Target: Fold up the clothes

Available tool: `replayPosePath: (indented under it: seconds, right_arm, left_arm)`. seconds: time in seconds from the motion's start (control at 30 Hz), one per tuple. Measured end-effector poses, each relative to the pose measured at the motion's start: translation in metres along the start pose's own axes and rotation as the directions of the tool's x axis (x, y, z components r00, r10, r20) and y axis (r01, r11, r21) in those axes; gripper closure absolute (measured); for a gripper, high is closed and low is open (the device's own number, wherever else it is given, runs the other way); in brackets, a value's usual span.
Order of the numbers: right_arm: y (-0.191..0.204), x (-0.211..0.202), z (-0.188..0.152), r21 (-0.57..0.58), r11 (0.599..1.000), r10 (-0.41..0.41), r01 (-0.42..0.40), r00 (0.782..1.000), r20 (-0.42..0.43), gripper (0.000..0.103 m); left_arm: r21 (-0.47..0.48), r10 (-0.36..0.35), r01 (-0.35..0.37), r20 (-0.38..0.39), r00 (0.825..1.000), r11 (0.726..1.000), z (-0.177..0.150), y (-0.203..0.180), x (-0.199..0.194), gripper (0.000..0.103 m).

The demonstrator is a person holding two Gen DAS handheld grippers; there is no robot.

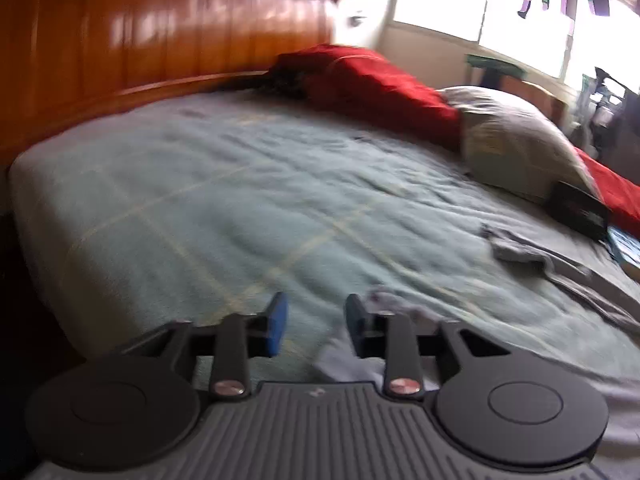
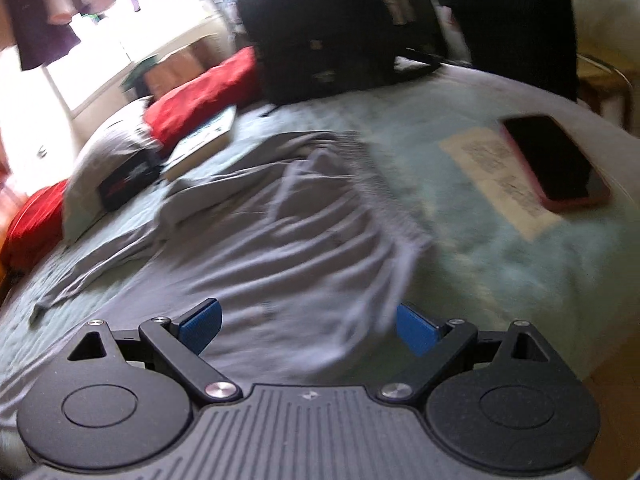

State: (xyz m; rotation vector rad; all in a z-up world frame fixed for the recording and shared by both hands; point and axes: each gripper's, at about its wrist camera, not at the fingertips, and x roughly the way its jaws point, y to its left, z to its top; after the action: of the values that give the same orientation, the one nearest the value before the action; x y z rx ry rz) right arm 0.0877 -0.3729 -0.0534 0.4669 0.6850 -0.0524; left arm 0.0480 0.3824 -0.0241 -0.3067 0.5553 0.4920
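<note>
Bed [image 1: 208,184] with a pale green quilted cover carries everything; wooden headboard [image 1: 168,36] along the far side in the left wrist view, red pillow [image 1: 372,84] and a grey one [image 1: 516,140] toward the window. Grey garment [image 2: 280,216] lies rumpled across the cover, spread mostly flat, its long axis running from near the right gripper [image 2: 308,326] away toward the pillows, one ribbed edge on its right side. Right gripper hovers directly over the near end of the cloth, jaws spread wide, nothing between them; the garment lies straight ahead and beneath. Left gripper [image 1: 316,326] has jaws partly apart, pads clear of each other; a pale fold of cloth [image 1: 344,360] sits just below and beside its right jaw, whether touching I cannot tell. Judgement: right hand is better placed for the next pinch. Phone [image 2: 556,160] on a paper sheet [image 2: 492,184] well to the right; book [image 2: 204,140] beyond.
</note>
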Motion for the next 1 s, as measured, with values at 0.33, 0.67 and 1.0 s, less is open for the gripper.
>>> replayPosePath:
  seconds: [0.33,0.67,1.0]
  right_arm:
    - [0.025,0.021,-0.001,-0.141,0.986,0.091,-0.088,0.996,0.014,0.006]
    - [0.026,0.039,-0.029,-0.192,0.978,0.069,-0.080,0.996,-0.062,0.000]
    - [0.032,0.037,-0.031,-0.215,0.975,0.040,-0.053,0.997,-0.064,0.000]
  left_arm:
    - [0.347,-0.263,0.271,-0.070,0.962,0.898,-0.046,-0.128,-0.012,0.052]
    - [0.350,-0.256,0.285,-0.128,0.958,0.892,-0.096,-0.131,-0.031,0.040]
    - [0.304,-0.247,0.284,-0.156,0.956,0.909,-0.109,-0.126,-0.041,0.035]
